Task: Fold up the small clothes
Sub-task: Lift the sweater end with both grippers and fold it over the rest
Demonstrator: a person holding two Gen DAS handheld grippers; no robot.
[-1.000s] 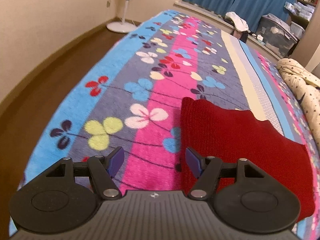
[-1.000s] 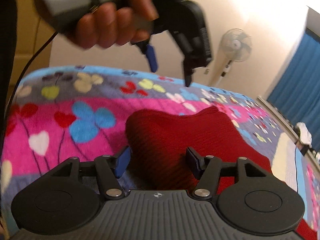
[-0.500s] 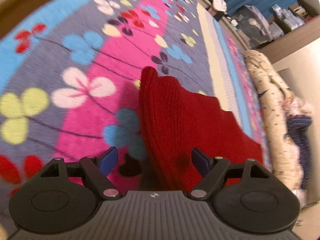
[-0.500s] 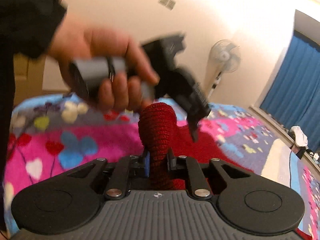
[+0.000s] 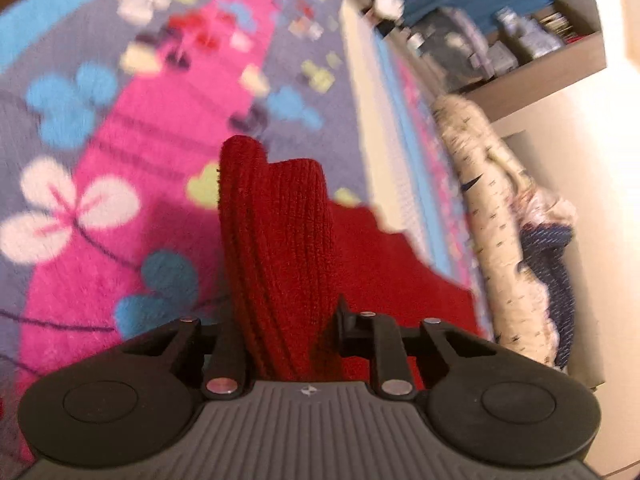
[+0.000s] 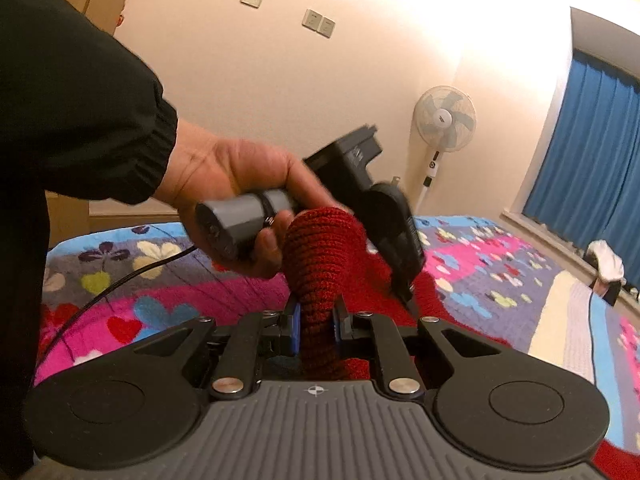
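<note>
A red knitted garment (image 5: 280, 248) lies on a flowered blanket (image 5: 132, 184) on a bed. My left gripper (image 5: 284, 320) is shut on a bunched fold of the garment, which stands up between its fingers. My right gripper (image 6: 316, 324) is shut on another raised fold of the same garment (image 6: 320, 264). In the right wrist view the left gripper (image 6: 400, 280) is held by a hand just beyond the fold, its tips down on the red cloth. The rest of the garment lies flat on the blanket.
A rolled cream quilt (image 5: 500, 216) lies along the bed's right side. A standing fan (image 6: 444, 120) is by the far wall. Blue curtains (image 6: 592, 144) hang at the window. Storage boxes (image 5: 472, 44) and shelves stand beyond the bed's far end.
Both grippers have closed on the red garment: the right one half a second ago, the left one just now. The pinched folds now stand raised off the blanket.
</note>
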